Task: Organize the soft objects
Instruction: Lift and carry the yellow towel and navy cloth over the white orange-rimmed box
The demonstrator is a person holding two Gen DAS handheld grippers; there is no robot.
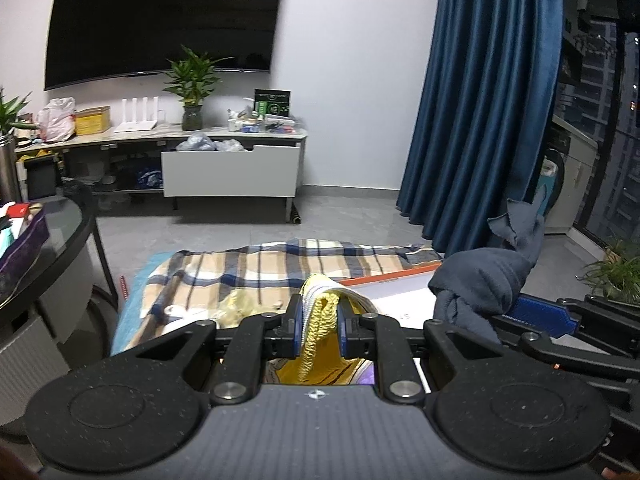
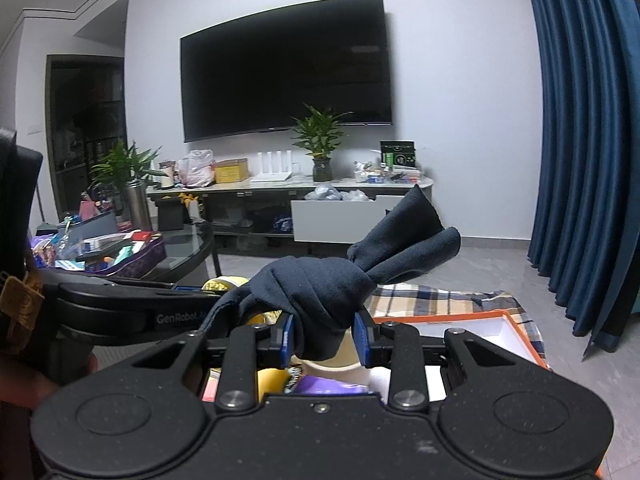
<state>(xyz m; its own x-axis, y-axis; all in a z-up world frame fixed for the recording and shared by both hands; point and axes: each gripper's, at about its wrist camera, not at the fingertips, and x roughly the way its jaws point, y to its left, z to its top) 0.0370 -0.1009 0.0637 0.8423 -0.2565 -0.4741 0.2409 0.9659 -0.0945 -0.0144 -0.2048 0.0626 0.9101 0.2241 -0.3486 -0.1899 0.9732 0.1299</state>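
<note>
My left gripper (image 1: pixel 319 328) is shut on a yellow knitted sock (image 1: pixel 320 336) with a striped white cuff, held above a plaid cloth (image 1: pixel 256 268). My right gripper (image 2: pixel 323 336) is shut on a knotted dark navy sock bundle (image 2: pixel 320 288) whose loose ends stick up to the right. The bundle also shows in the left wrist view (image 1: pixel 484 280), at the right beside the right gripper's blue pads (image 1: pixel 540 312). An orange-rimmed white box (image 2: pixel 496 328) lies under and ahead of both grippers, with yellow and purple items inside.
A round glass table (image 2: pixel 188 248) with a full purple tray (image 2: pixel 136 256) stands at the left. A TV cabinet (image 1: pixel 232 172) with an open drawer is along the far wall. A blue curtain (image 1: pixel 488 100) hangs at the right. Grey tiled floor (image 1: pixel 344 216) lies between.
</note>
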